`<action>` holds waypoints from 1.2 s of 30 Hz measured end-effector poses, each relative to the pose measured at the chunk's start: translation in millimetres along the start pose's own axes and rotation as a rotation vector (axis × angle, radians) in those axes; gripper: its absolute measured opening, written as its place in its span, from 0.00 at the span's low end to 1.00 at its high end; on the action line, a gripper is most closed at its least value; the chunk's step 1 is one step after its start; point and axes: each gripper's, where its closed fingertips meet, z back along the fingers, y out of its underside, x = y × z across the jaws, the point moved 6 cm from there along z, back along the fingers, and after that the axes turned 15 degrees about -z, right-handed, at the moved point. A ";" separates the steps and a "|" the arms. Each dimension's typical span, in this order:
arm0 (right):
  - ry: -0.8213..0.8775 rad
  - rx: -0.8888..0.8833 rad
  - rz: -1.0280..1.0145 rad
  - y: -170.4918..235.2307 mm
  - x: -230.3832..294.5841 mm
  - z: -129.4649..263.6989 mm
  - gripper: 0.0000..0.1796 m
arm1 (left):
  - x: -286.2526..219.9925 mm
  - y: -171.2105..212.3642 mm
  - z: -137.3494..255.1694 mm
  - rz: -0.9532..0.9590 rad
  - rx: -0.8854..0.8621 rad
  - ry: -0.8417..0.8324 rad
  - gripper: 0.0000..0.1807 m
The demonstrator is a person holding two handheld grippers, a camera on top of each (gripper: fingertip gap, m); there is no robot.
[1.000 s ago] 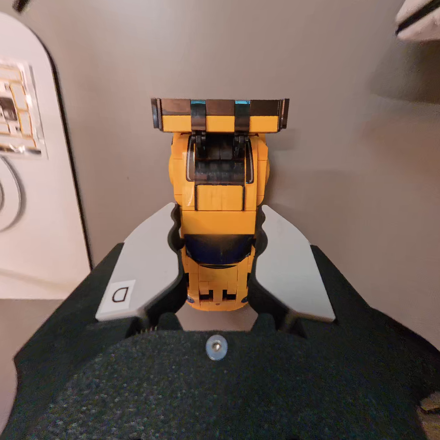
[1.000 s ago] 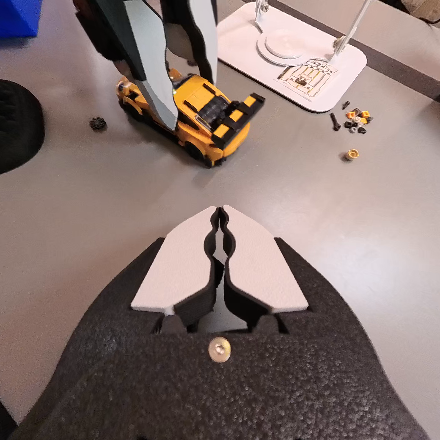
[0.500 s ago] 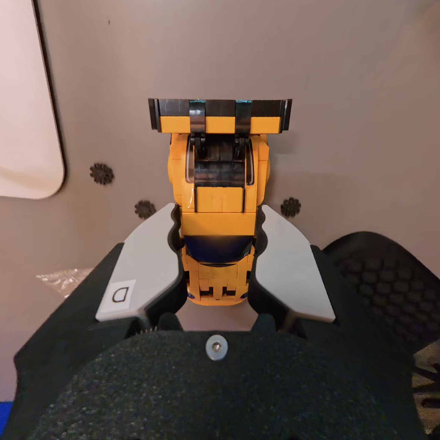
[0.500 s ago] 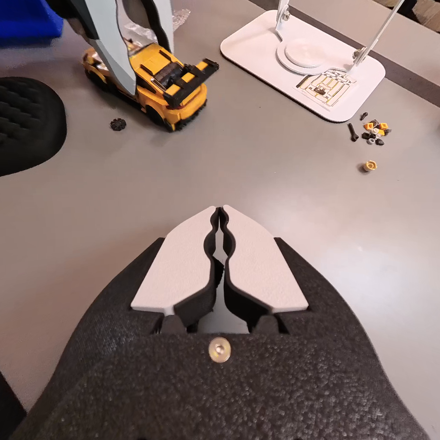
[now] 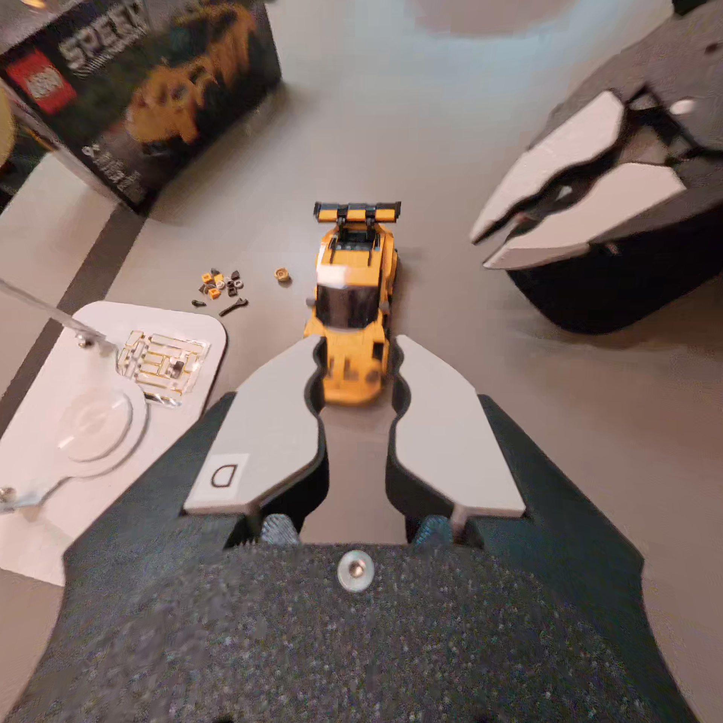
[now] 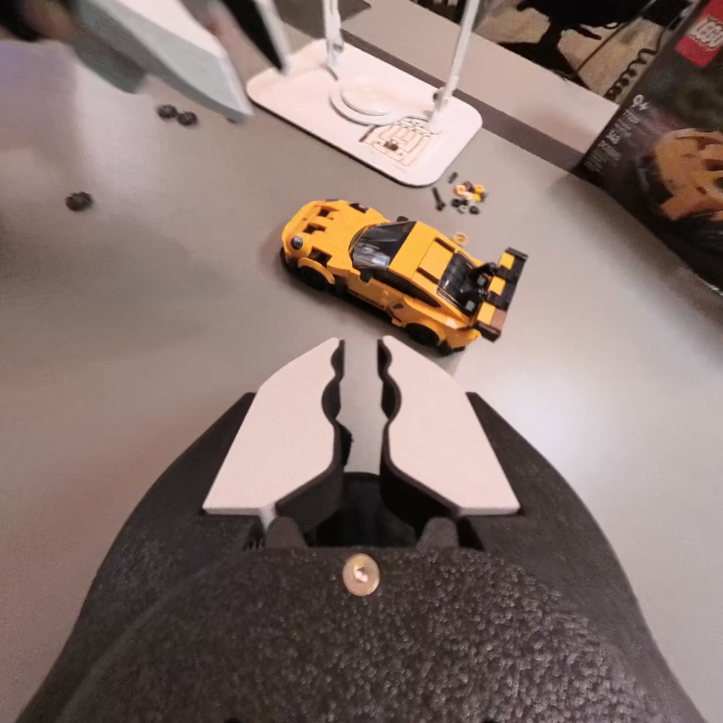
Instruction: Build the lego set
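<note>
- Underneath everything, a grey counter [image 5: 489,117] spreads out in front of both hand-held grippers.
- Far ahead and to the left of the left hand-held gripper [image 5: 357,342] stands a dark set box [image 5: 164,90], blurred; from the right hand-held gripper [image 6: 360,343] the same box sits far ahead on the right.
- Just left of the left hand-held gripper lies a white stand base [image 5: 78,391] with a clear sticker sheet [image 5: 162,362] on it.
- The left hand-held gripper has its jaws spread wide with nothing held; the nose of the yellow lego car [image 5: 354,313] shows between the tips, with gaps on both sides.
- The right hand-held gripper has its jaws a little apart and empty, and sits ahead and to the right of the left one.
- The yellow lego car rests on its wheels on the counter, black-and-yellow rear wing pointing away from the left hand-held gripper, and just ahead of the right hand-held gripper, side-on.
- A cluster of small loose pieces [image 5: 221,283] lies left of the car, with one round tan piece [image 5: 281,274] nearer it.
- Three small black gear-like pieces [image 6: 78,201] lie far ahead-left of the right hand-held gripper.
</note>
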 end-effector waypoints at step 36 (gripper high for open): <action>0.146 0.403 0.324 -6.0 -208.4 -17.5 0.30 | -82.4 103.1 77.5 0.482 0.073 -0.539 0.00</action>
